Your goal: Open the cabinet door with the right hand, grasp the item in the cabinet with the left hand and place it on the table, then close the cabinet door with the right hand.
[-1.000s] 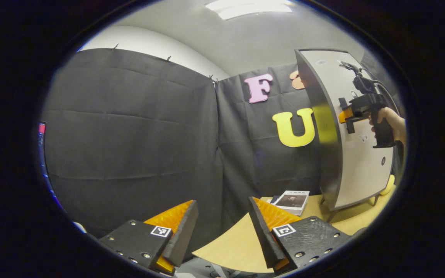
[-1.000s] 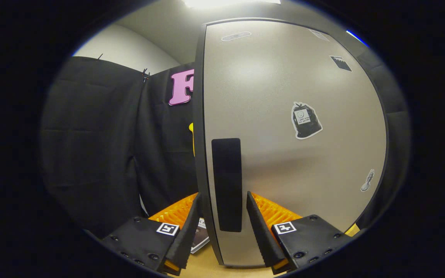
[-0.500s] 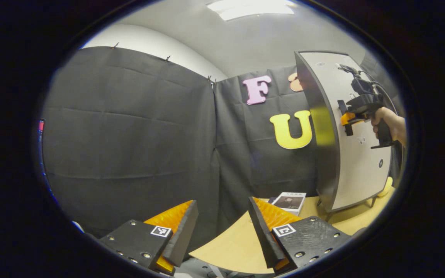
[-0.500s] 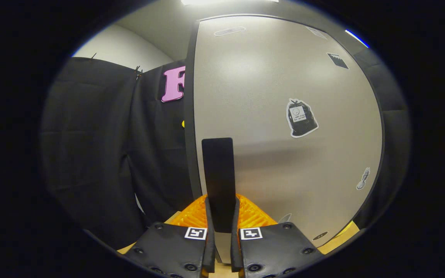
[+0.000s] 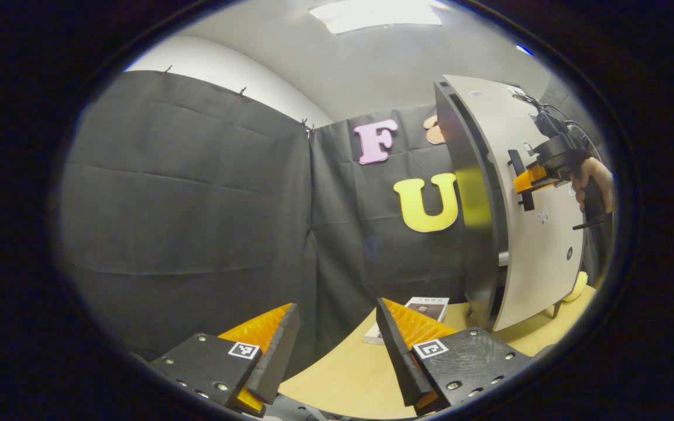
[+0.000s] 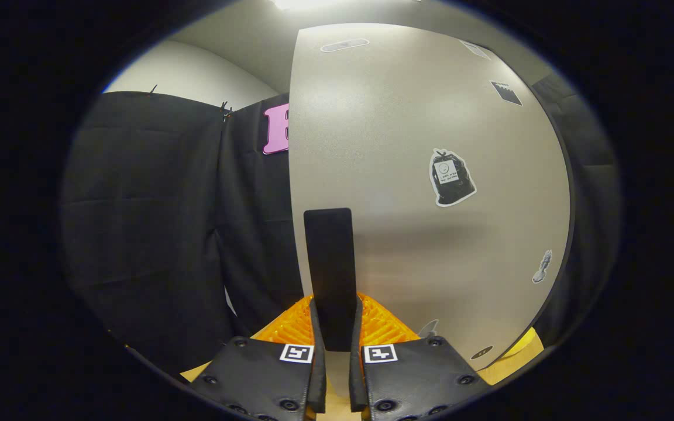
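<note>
The right gripper [image 6: 334,327] clamps the flat black handle [image 6: 330,269] of the smooth grey cabinet door [image 6: 430,234] — ajar. The left gripper [image 5: 337,339] hangs open over the wooden table [image 5: 343,380], a book [image 5: 425,309] beyond.

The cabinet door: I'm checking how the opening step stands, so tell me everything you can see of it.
The cabinet door is a tall, smooth, pale grey panel with a dark edge, carrying a few small stickers. A black upright bar handle sits near its free edge, and the right gripper has its jaws shut on that handle. In the left gripper view the door stands slightly ajar from the cabinet body, a dark gap showing between them. The cabinet stands on the wooden table.
</note>
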